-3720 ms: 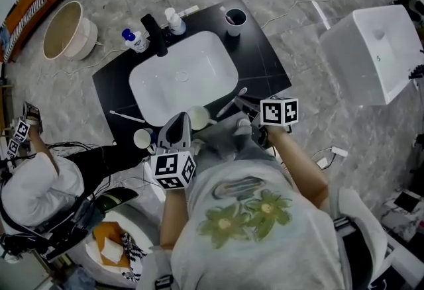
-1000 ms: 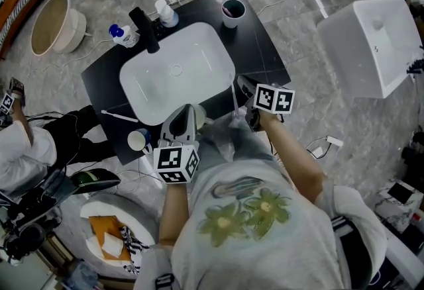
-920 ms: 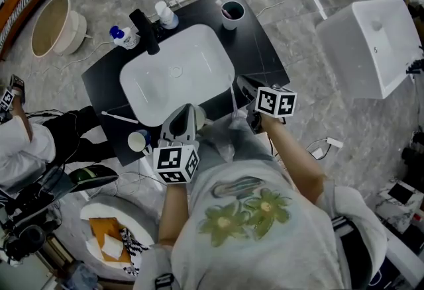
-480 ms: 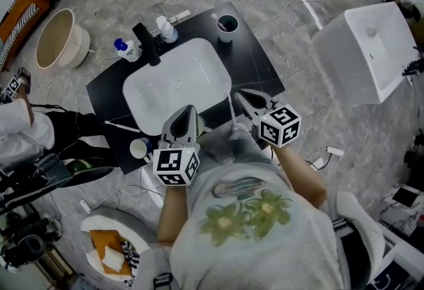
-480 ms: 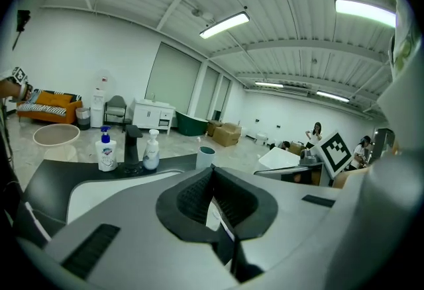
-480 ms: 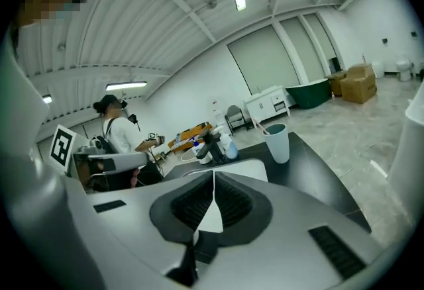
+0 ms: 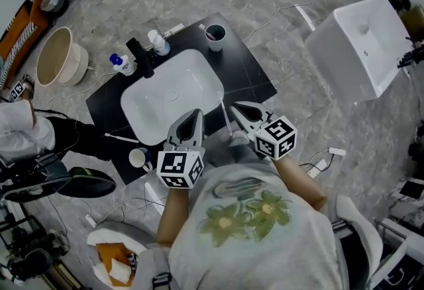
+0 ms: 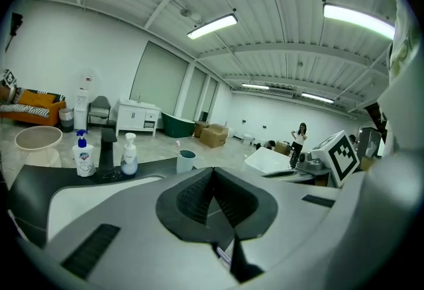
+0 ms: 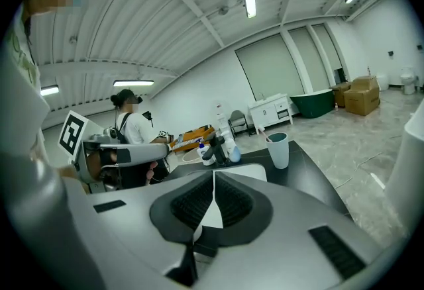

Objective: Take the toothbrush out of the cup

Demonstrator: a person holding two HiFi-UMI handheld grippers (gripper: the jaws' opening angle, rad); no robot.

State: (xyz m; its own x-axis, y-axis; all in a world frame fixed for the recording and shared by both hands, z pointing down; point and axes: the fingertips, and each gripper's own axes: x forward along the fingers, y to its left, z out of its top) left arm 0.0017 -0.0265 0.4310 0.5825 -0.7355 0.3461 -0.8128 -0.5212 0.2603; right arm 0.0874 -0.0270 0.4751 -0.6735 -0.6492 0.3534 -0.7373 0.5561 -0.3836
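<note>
My right gripper [image 7: 233,108] is shut on a thin white toothbrush [image 7: 222,100] that stands nearly upright over the front edge of the white sink [image 7: 173,93]. In the right gripper view the jaws of this gripper [image 9: 213,179] pinch a white handle. My left gripper [image 7: 194,115] hovers beside it, shut; in its own view [image 8: 212,173] a small white and purple bit shows low between the jaws, and I cannot tell what it is. A pale cup [image 7: 214,33] [image 9: 278,148] [image 8: 186,161] with a pink toothbrush in it stands on the counter's far right corner.
A black faucet [image 7: 140,57] and two pump bottles [image 7: 119,62] [image 7: 158,44] line the back of the black counter [image 7: 252,77]. A small white cup [image 7: 139,157] and a white stick [image 7: 119,138] sit at its front left. A beige basin [image 7: 56,50] and a white box [image 7: 361,47] flank it.
The toothbrush in my right gripper has swung from a slant to nearly upright. Both grippers have drawn back towards the body. The white cup seen by the left gripper earlier no longer shows.
</note>
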